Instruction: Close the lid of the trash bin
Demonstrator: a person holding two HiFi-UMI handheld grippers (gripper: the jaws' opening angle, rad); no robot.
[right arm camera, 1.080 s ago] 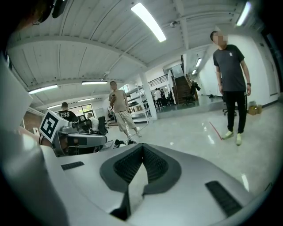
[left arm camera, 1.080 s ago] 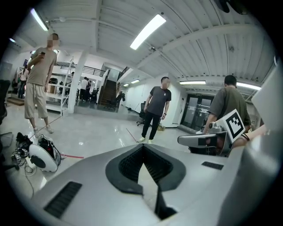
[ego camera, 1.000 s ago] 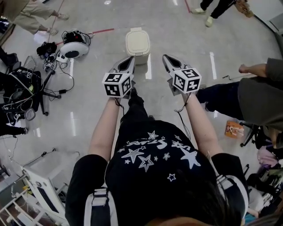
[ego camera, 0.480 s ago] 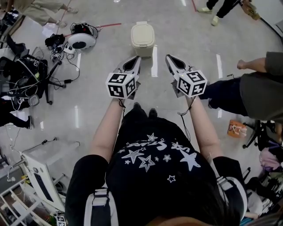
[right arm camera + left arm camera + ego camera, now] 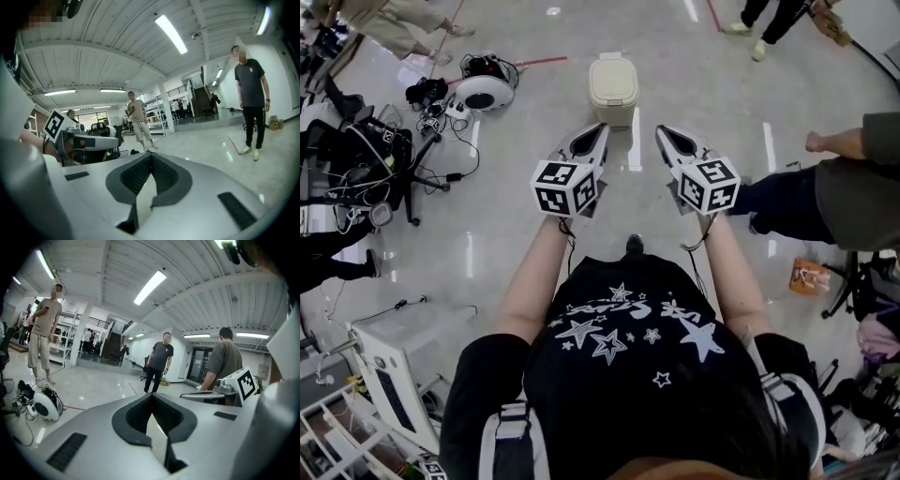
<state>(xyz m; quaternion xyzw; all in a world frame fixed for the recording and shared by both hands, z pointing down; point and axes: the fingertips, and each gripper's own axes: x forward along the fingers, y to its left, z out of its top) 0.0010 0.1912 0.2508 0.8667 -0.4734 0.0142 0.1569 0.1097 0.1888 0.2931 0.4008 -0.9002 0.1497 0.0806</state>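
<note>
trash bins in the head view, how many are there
1: a cream trash bin on the floor, top middle, ahead of the person. The cable clutter at left could hide another.

Bright ceiling strip lights [image 5: 149,288]; glare streaks on glossy floor [image 5: 525,103]; gripper views fisheye, corners vignetted black.

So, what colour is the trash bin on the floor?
The trash bin is cream-beige all over; the head view shows it best.
</note>
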